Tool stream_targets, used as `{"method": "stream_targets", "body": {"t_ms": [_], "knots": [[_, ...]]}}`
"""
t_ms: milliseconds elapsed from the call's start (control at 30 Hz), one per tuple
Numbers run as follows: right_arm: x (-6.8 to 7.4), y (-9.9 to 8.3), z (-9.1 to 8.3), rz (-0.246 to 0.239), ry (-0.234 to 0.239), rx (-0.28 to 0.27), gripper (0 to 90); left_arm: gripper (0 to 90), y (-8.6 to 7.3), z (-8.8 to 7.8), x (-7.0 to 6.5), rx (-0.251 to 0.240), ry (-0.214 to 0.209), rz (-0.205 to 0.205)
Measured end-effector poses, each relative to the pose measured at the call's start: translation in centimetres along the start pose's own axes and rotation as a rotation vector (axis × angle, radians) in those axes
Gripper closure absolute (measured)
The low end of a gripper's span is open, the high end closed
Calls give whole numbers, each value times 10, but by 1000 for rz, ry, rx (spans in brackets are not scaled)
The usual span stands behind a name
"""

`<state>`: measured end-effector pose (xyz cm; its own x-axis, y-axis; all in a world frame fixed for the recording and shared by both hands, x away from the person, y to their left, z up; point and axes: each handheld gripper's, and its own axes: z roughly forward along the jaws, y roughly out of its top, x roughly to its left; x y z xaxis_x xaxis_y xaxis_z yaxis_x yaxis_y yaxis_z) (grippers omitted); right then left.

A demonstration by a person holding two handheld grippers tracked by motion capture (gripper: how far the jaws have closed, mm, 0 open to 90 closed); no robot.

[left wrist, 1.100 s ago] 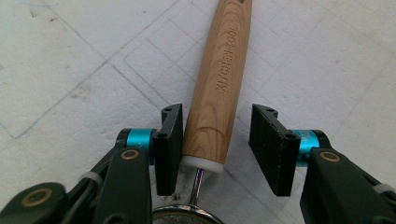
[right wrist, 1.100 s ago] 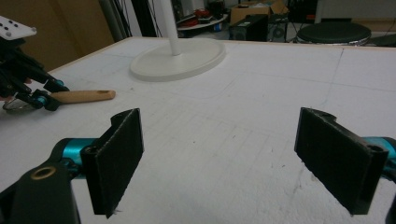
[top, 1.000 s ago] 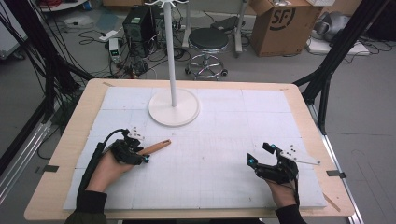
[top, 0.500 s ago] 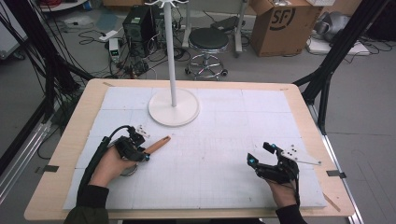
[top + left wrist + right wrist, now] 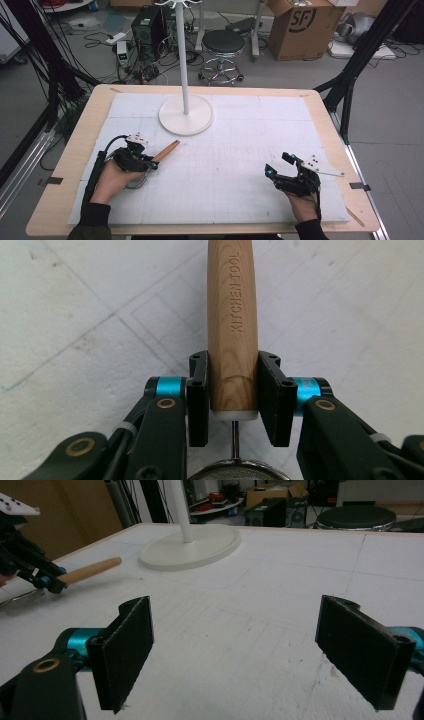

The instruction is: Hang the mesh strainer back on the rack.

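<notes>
Strainer handle (image 5: 233, 325) clamped by left gripper (image 5: 233, 399) near table's left edge; right gripper (image 5: 250, 652) jaws apart, idle. Next: lift.

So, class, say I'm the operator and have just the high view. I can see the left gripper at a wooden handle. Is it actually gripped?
Observer: Yes. The left gripper has just been closing, and both pads now press the wooden handle near its end.
Operator: Any marking on it?
Observer: KITCHEN TOOL is stamped along the handle.
Operator: What is the handle attached to?
Observer: A thin wire runs from its end to a mesh sieve rim, close under the gripper.
</notes>
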<state>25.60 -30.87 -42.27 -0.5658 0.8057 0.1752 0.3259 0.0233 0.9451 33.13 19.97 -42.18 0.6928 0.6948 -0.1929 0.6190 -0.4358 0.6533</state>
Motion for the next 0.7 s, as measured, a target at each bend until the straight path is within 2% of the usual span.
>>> {"method": "stream_targets", "body": {"t_ms": [167,233,367,700], "knots": [[0,0,0,5,-1,2,152,690,6,-14,-4,-132,-17,-19],[0,0,0,2,-1,0,152,690,10,-18,-7,-162,-21,-15],[0,0,-1,2,-3,-5,152,689,17,-26,-14,-210,-24,6],[0,0,0,1,1,-2,152,690,28,-39,-19,-317,-31,7]]}}
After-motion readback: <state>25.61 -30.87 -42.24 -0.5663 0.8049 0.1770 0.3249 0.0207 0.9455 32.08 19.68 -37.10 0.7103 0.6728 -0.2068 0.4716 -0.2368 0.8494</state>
